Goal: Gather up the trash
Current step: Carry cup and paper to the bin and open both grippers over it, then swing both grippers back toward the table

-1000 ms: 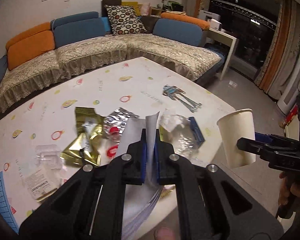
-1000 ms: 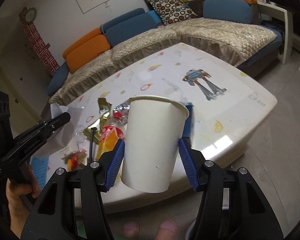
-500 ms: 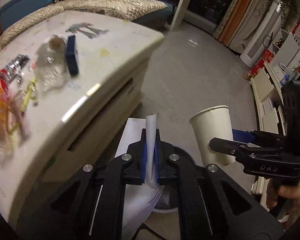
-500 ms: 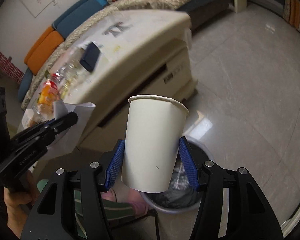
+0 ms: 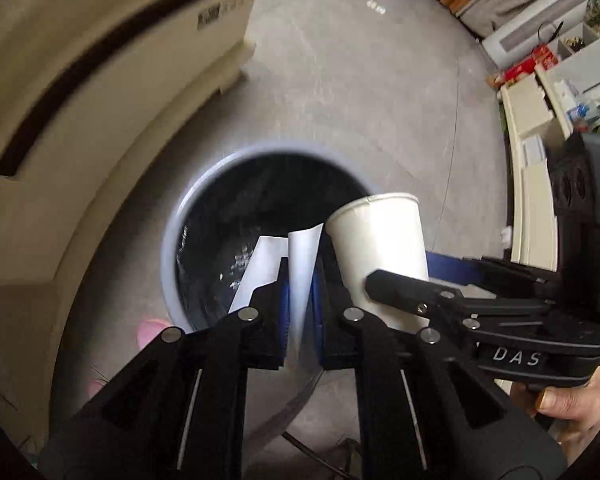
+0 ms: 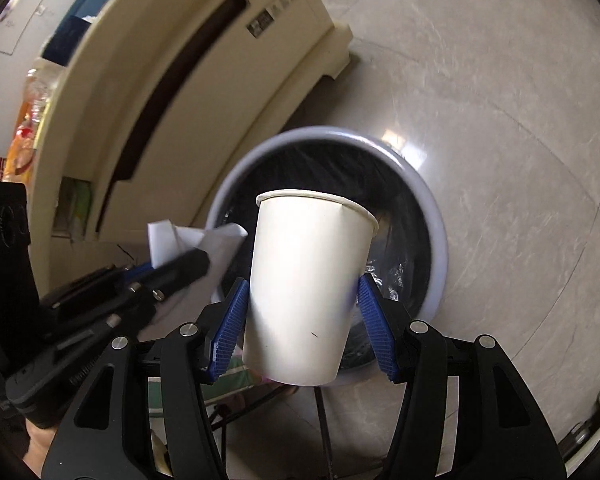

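My left gripper point(image 5: 300, 280) is shut on a sheet of white paper point(image 5: 302, 252) and holds it over the open mouth of a round bin with a pale blue rim point(image 5: 168, 240) and a black liner. My right gripper point(image 6: 300, 300) is shut on an upright white paper cup point(image 6: 304, 300), also above the bin point(image 6: 436, 236). The cup point(image 5: 380, 248) shows just right of the paper in the left wrist view. In the right wrist view the paper point(image 6: 196, 240) and the left gripper point(image 6: 172, 268) are to the cup's left.
The cream table side point(image 5: 80, 92) with a dark slot curves along the left, close to the bin. Trash still lies on the tabletop edge point(image 6: 28, 120). Grey tile floor point(image 5: 360, 80) lies beyond the bin. Shelving point(image 5: 540, 92) stands at the right.
Both grippers swung from the tabletop down past the table edge and now hang over the bin. The paper and cup stay gripped.
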The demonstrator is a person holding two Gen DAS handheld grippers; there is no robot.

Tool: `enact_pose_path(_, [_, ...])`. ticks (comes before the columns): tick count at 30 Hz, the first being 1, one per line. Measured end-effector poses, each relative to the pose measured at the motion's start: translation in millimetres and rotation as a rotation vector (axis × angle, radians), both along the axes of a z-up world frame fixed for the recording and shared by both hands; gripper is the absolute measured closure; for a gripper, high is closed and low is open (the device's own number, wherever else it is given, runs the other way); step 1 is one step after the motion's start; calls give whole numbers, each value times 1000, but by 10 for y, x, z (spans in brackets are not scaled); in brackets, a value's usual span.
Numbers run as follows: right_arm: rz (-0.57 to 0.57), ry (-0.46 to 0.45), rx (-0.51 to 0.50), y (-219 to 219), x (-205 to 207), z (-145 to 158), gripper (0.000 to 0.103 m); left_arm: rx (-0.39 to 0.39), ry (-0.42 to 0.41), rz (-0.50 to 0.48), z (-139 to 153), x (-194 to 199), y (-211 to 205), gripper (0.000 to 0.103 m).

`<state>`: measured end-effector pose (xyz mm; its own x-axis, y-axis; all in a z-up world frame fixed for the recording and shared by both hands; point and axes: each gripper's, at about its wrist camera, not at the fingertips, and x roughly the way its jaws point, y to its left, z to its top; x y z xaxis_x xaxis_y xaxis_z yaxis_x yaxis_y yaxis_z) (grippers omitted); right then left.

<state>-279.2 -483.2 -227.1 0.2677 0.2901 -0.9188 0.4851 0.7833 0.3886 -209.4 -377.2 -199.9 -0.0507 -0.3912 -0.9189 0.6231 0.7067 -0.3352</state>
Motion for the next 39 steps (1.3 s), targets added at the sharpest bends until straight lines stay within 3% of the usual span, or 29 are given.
enact_pose_path(2, [1, 19, 4, -22, 5, -100, 44, 29, 6, -9, -107, 3, -56, 88])
enact_pose_path(8, [-30, 56, 24, -150, 14, -316, 40, 68, -9, 0, -216, 39, 2, 57])
enact_pose_path(14, [-37, 64, 8, -198, 38, -344, 28, 66, -19, 18, -214, 105, 16, 44])
enact_pose_path(27, [-44, 41, -17, -308, 64, -184, 27, 39, -53, 66, 51, 242, 162, 44])
enact_pose_path(31, [-41, 12, -27, -339, 61, -1, 27, 32, -56, 82, 154, 276, 222, 44])
enact_pose_path(34, [-40, -58, -20, -388, 86, 288, 27, -10, -56, 107, 335, 335, 307, 44])
enact_pose_path(39, [47, -202, -62, -326, 380, 1012, 27, -99, -162, 159, 1006, 502, 577, 27])
